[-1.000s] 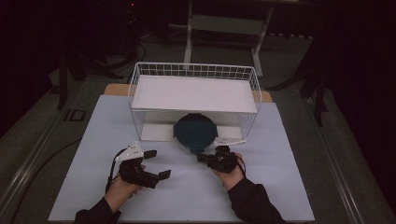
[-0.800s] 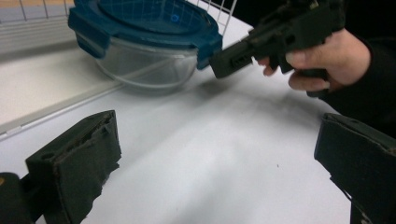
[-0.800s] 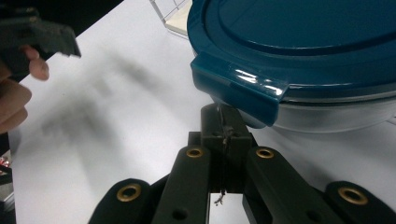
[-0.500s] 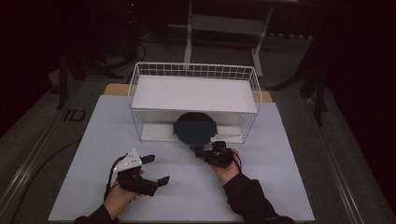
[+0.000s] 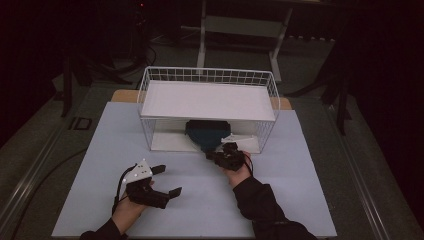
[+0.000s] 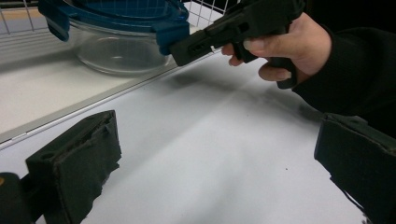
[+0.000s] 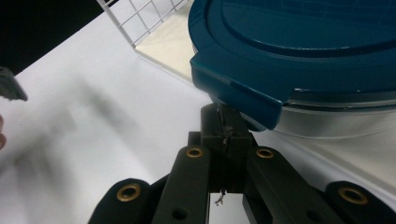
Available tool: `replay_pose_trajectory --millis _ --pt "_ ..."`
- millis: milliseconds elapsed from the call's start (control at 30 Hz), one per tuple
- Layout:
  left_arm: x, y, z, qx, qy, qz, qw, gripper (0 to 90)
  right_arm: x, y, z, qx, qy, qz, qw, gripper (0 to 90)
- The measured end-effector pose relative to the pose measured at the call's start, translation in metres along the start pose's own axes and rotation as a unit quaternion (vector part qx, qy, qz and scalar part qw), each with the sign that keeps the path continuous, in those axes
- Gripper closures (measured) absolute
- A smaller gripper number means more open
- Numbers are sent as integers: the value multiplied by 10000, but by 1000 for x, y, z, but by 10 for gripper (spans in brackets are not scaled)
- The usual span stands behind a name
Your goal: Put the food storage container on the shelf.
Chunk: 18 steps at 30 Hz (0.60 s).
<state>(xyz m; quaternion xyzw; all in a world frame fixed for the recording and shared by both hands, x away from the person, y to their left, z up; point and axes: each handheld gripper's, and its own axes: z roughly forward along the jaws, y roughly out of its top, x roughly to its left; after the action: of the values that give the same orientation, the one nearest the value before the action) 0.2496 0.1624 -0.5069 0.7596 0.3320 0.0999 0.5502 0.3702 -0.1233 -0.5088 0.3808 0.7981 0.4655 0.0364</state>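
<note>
While right claw [image 7: 226, 135] tips closed, lid clip [image 7: 238, 91] hides contact.

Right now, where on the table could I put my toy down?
The table is bare between the left claw and right claw, and along both side edges. It's crowded by the basket, where the right claw meets the glass bowl.

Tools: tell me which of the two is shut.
The right tool, jaws pressed together at the blue-lidded container; the left tool stands wide open, away from it.
</note>
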Motion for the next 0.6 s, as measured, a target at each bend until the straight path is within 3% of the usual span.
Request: replay_pose_trajectory --millis 333,533,600 --pt "1 0 0 -31 -83 -57 9999 5 -12 7 3 -115 -151 170 9997 898" --pt "1 0 -1 -60 -79 -63 9999 5 -14 9 5 -130 -87 213 9997 896" --pt "0 0 -1 -47 -70 -40 10000 5 -15 8 4 -135 -58 213 9997 855"
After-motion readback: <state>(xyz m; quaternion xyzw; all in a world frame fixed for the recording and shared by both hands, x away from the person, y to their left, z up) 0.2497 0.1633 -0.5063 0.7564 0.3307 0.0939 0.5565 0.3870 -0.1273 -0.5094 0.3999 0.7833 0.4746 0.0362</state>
